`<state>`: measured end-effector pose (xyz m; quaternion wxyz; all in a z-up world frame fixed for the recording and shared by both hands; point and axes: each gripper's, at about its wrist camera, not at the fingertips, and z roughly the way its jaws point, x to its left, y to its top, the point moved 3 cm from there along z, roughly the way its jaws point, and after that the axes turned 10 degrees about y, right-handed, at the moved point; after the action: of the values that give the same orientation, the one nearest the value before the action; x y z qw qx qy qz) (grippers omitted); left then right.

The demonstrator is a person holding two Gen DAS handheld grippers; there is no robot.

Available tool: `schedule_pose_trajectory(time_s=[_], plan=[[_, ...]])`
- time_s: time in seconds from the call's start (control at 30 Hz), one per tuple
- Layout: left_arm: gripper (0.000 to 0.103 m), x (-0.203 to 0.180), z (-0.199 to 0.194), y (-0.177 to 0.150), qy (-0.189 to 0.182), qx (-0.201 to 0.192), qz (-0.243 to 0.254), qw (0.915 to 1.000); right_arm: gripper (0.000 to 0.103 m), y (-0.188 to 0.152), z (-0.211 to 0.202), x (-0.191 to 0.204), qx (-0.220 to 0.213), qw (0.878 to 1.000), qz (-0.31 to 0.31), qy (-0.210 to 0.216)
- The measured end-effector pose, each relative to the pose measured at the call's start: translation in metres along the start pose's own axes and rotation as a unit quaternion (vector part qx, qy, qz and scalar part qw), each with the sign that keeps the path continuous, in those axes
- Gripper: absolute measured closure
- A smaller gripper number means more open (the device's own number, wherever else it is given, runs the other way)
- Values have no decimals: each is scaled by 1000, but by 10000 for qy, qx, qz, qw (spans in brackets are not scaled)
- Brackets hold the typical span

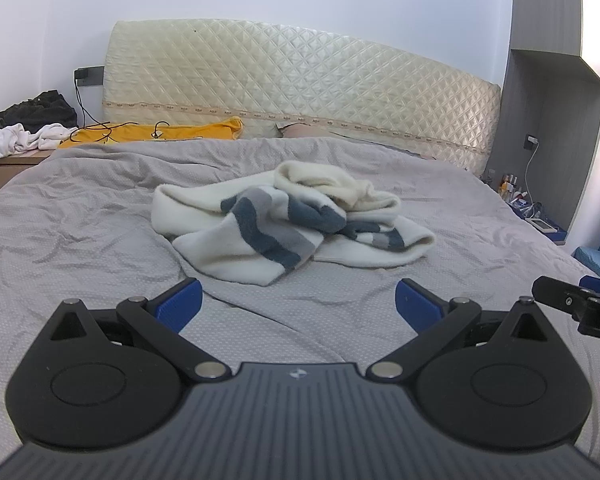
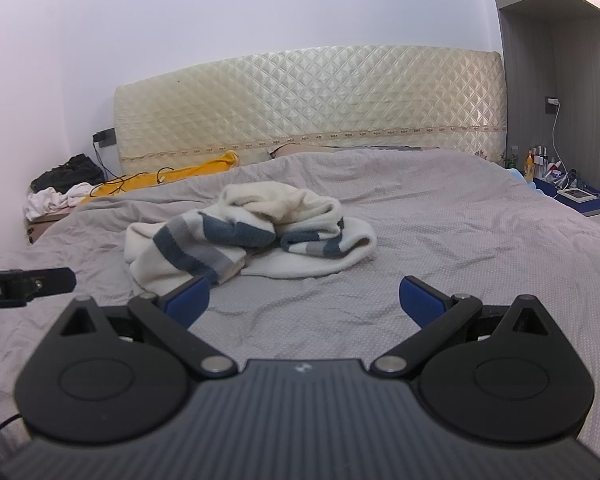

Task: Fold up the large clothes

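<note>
Left view: one sweater (image 1: 288, 220), cream with blue-grey stripes, crumpled mid-bed (image 1: 80, 220) with bare sheet all around it. Left gripper (image 1: 298, 304) spread wide, holding nothing; right gripper is cut off at the frame edge. Right view: same sweater (image 2: 252, 232), folds hiding its shape. Right gripper (image 2: 304, 300) also spread, nothing held.

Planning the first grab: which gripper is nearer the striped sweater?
Right. The right gripper sits just short of the striped sweater; the left gripper is slightly farther back.

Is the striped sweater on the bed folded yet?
No. The striped sweater lies crumpled in a heap on the grey bedspread, untouched.
</note>
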<state>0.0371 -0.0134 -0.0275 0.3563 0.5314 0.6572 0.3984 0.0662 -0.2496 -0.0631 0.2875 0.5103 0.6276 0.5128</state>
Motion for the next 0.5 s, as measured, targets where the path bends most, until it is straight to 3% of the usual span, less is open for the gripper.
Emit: schedule_pose_trajectory(time_s=[0.5], plan=[[0,2,5,-2,-56,129,-51,9999,0,-2,9,-7,127,9998,107,-83]])
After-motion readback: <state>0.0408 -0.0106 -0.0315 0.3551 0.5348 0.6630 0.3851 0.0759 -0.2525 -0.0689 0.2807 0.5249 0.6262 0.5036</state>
